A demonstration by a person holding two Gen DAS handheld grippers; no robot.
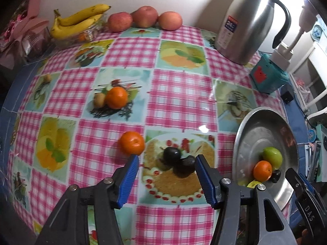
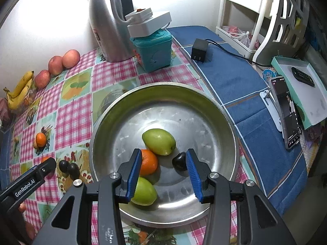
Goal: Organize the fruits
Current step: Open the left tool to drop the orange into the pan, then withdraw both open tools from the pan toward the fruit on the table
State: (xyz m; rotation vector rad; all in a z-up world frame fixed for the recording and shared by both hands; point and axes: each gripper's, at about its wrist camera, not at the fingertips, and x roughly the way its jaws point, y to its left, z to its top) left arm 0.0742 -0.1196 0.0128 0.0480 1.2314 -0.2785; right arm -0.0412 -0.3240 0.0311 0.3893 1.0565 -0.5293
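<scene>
We see two dark plums (image 1: 179, 161) lying touching on the checked tablecloth (image 1: 179, 100), framed between the blue pads of our left gripper (image 1: 166, 161), whose jaws stand wide apart and hold nothing. An orange (image 1: 132, 143) sits just beside the left pad's tip; a second orange (image 1: 117, 97) lies further out, touching a small brown fruit (image 1: 99, 99).

Our right gripper (image 2: 163, 159) hovers over the metal bowl (image 2: 114, 110), jaws likewise spread and empty. Inside the bowl are a green fruit (image 2: 159, 141), an orange (image 2: 148, 164) touching it, a dark plum (image 2: 179, 161) close to the right pad, and another green fruit (image 2: 144, 192) partly hidden behind the left pad.

Readable writing: "GenRobot.AI" on the left gripper's arm in the right view, "DAS" on the right gripper's arm in the left view (partly cut off), and "24" on the steel jug's (image 1: 249, 22) label.

At the far edge by the wall stand three apples (image 1: 144, 17) and bananas (image 1: 81, 21). The cloth's middle lies open between the fruit; the bowl sits near the cloth's right border, where blue fabric (image 2: 231, 75) carries a phone (image 2: 286, 112) and a black adapter (image 2: 199, 50).
</scene>
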